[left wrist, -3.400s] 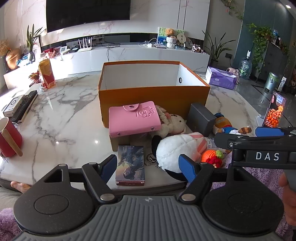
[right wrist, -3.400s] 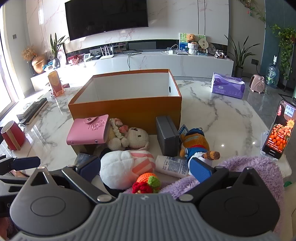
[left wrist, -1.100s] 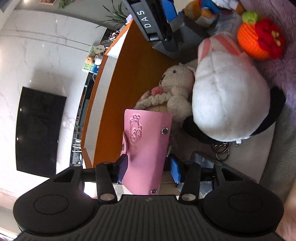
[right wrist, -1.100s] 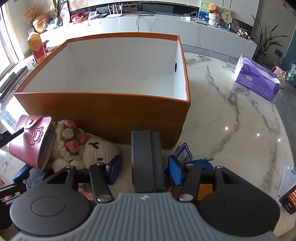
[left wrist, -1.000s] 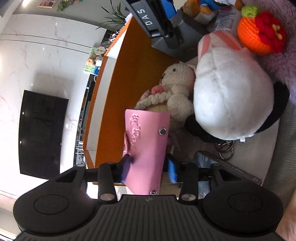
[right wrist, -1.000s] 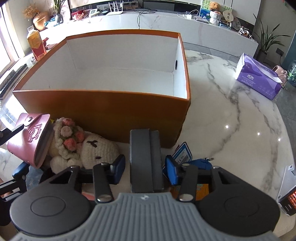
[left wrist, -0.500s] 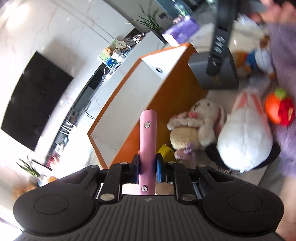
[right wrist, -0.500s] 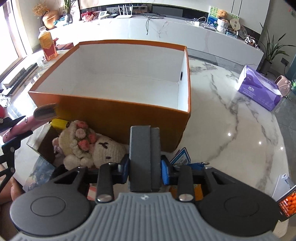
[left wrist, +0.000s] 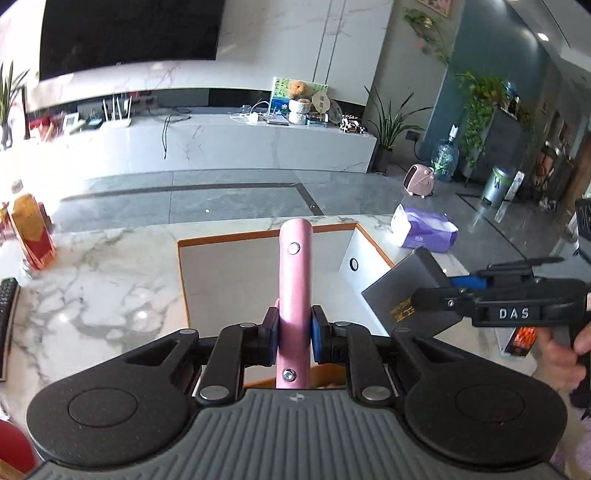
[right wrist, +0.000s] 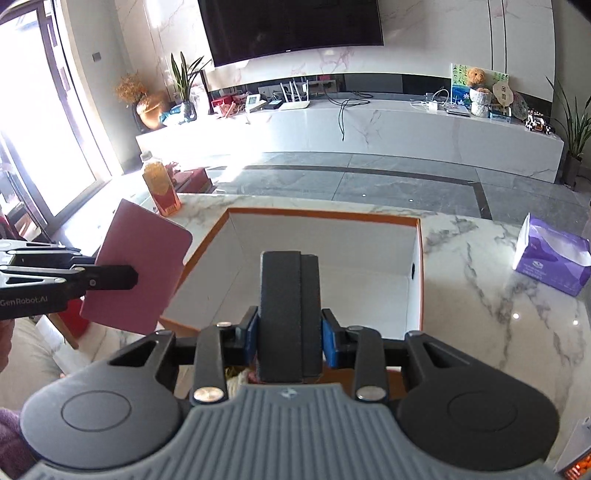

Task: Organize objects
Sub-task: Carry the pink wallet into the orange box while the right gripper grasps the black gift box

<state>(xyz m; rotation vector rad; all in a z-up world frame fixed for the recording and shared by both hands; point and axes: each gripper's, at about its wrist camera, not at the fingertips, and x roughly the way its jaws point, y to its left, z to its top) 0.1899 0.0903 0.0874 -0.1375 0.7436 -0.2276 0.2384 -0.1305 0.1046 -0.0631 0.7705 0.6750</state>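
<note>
At the lower centre of each wrist view, the left claw (left wrist: 293, 339) grips a pink card holder (left wrist: 294, 280) edge-on and the right claw (right wrist: 290, 338) grips a dark grey case (right wrist: 288, 306), both above the orange box (right wrist: 419, 266) on the marble desk (right wrist: 498, 314).

Purple tissue pack (right wrist: 552, 254), wall television (right wrist: 291, 27)

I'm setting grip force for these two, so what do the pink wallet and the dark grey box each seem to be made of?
The pink wallet looks like soft faux leather with a matte finish: metal snap studs show on its edge, though real leather can't be ruled out. The dark grey box looks like rigid matte card or board, with flat faces, crisp edges and gold print on one side; plastic is possible.
</note>
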